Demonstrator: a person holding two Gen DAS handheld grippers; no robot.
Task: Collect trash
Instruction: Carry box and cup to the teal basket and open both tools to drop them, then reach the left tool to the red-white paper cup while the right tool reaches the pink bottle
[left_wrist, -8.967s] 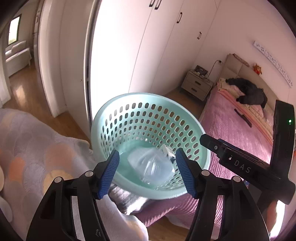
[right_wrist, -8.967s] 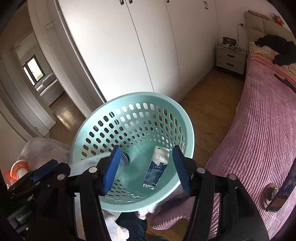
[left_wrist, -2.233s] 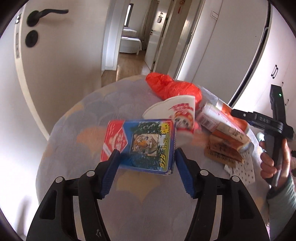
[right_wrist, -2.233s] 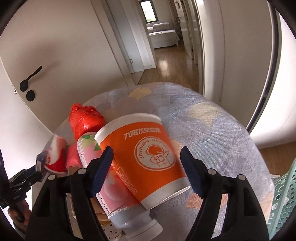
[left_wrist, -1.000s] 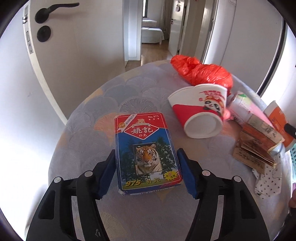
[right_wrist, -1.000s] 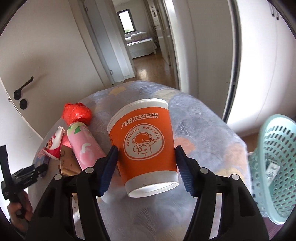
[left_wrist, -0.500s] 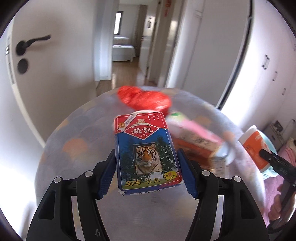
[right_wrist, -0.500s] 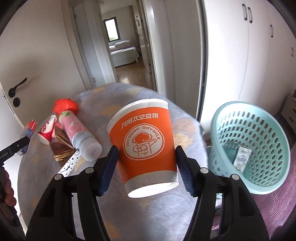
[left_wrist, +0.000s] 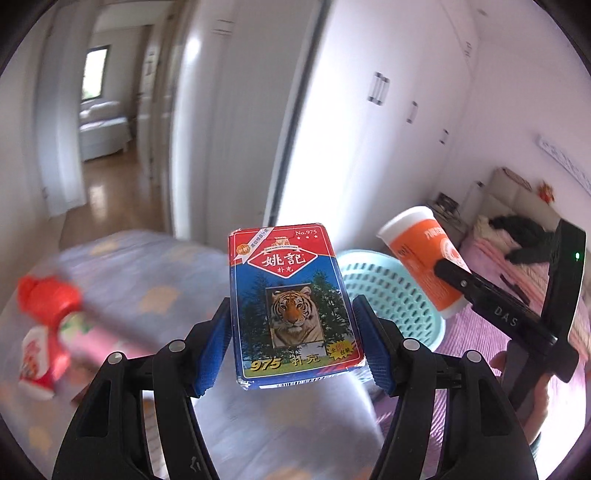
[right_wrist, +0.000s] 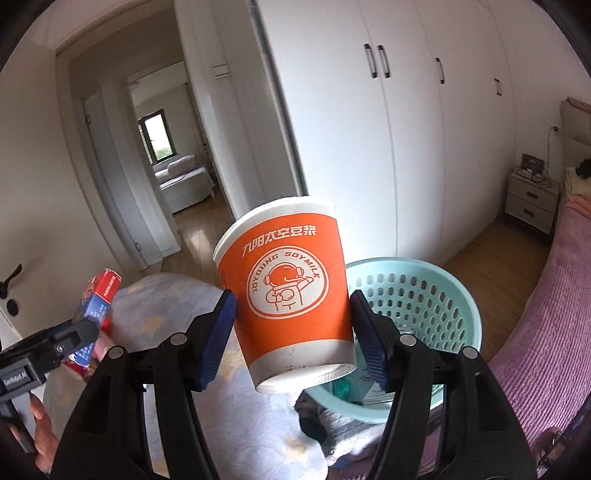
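The right gripper (right_wrist: 291, 332) clamps an orange paper cup (right_wrist: 286, 291) between its blue pads, base toward the camera. Beyond it sits a mint basket (right_wrist: 436, 295) with scraps inside. At far left, the left gripper (right_wrist: 79, 332) grips a card box (right_wrist: 98, 295).

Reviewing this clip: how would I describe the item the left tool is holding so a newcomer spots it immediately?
Start at the round pale-teal perforated plastic basket beside the pink bed; just in front of it the left tool clamps a flat rectangular cardboard playing-card box. It is blue with a red top band and a tiger's face, unlike the round orange paper cup in the right tool.
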